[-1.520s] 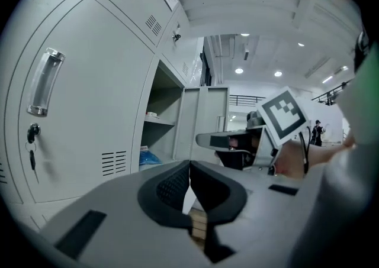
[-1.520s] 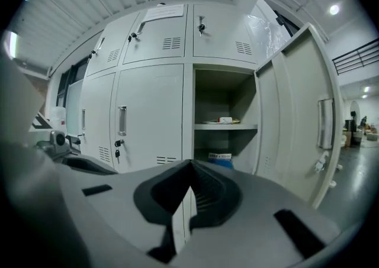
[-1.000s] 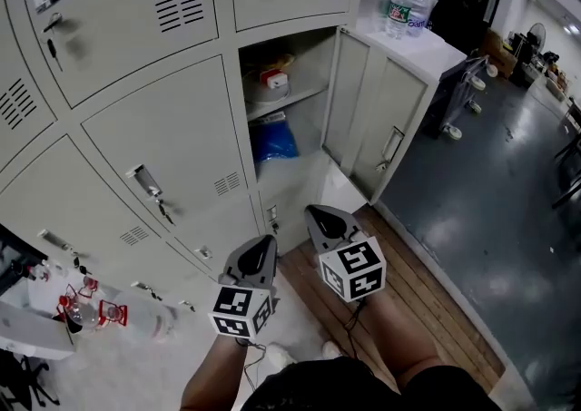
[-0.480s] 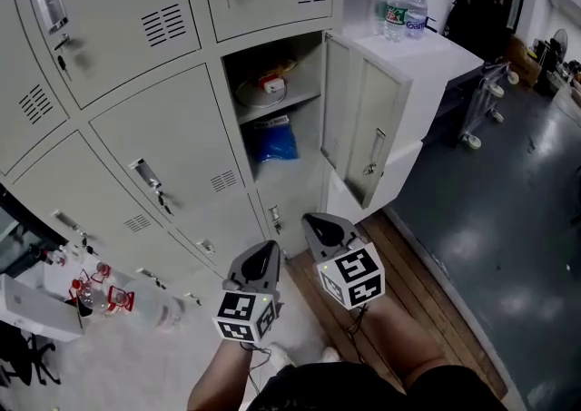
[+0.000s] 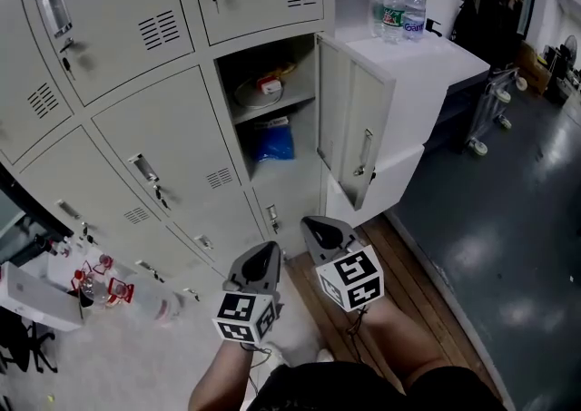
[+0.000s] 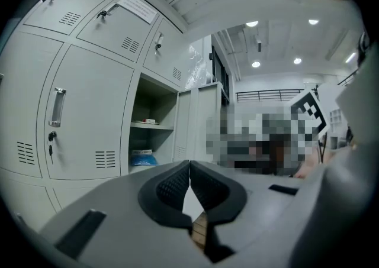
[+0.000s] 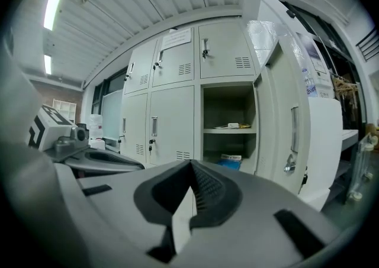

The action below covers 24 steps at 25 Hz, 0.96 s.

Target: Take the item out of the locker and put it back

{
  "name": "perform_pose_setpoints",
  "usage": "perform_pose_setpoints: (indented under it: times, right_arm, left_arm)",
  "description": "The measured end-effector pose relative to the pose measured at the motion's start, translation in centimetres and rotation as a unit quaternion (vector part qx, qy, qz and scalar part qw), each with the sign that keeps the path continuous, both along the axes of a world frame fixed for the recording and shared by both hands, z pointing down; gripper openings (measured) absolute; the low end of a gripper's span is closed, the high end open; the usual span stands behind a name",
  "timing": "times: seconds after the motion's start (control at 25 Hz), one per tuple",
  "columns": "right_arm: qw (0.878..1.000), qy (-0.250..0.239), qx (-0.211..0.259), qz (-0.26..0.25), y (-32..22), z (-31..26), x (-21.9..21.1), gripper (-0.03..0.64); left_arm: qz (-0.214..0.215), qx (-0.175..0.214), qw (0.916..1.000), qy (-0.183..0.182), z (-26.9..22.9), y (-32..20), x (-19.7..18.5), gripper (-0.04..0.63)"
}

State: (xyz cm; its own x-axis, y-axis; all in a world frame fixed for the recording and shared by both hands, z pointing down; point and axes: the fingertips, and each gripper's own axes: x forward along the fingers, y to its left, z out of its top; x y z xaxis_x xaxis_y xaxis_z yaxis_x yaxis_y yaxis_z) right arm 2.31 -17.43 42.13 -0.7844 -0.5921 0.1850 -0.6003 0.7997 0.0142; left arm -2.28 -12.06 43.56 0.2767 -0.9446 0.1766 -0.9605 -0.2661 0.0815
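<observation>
While its flat metal door (image 5: 349, 132) gapes | boxy locker (image 5: 295, 60) | blue bag (image 5: 272, 139)

**Room around the work area: counter, bottles, floor**

Seen from above, a white counter (image 5: 436, 60) juts out at 1 o'clock. Two plastic water bottles stand upright on its far end, side by side: one with a green label (image 5: 392, 4) and one with a blue label (image 5: 414, 12). At 2 o'clock, just beyond the counter, a wheeled frame (image 5: 497, 105) stands on a dark, glossy floor (image 5: 508, 246) that fills the right side. A strip of wooden planks (image 5: 422, 296) runs along 5 o'clock. At 8 o'clock a clear bottle (image 5: 150, 305) lies on its side on a pale floor (image 5: 118, 364), near small red-marked items (image 5: 95, 282) and a white box (image 5: 32, 296). Round ceiling lights (image 6: 252, 23) glow overhead.
</observation>
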Motion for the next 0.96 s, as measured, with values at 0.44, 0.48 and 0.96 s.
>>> perform_pose_setpoints:
  times: [0.44,0.48,0.96]
  right_arm:
    - [1.000,0.000,0.004,-0.014,0.5,-0.2,1.4,0.000]
    - [1.000,-0.001,0.005,-0.015,0.5,-0.3,1.4,0.000]
    - [1.000,-0.003,0.012,-0.025,1.9,-0.7,2.0,0.000]
  left_arm:
    - [-0.013,0.007,0.9999,0.001,-0.4,0.5,1.5,0.006]
    - [-0.015,0.008,0.9999,0.001,-0.4,0.5,1.5,0.006]
    - [-0.020,0.010,0.9997,-0.001,-0.6,1.5,2.6,0.006]
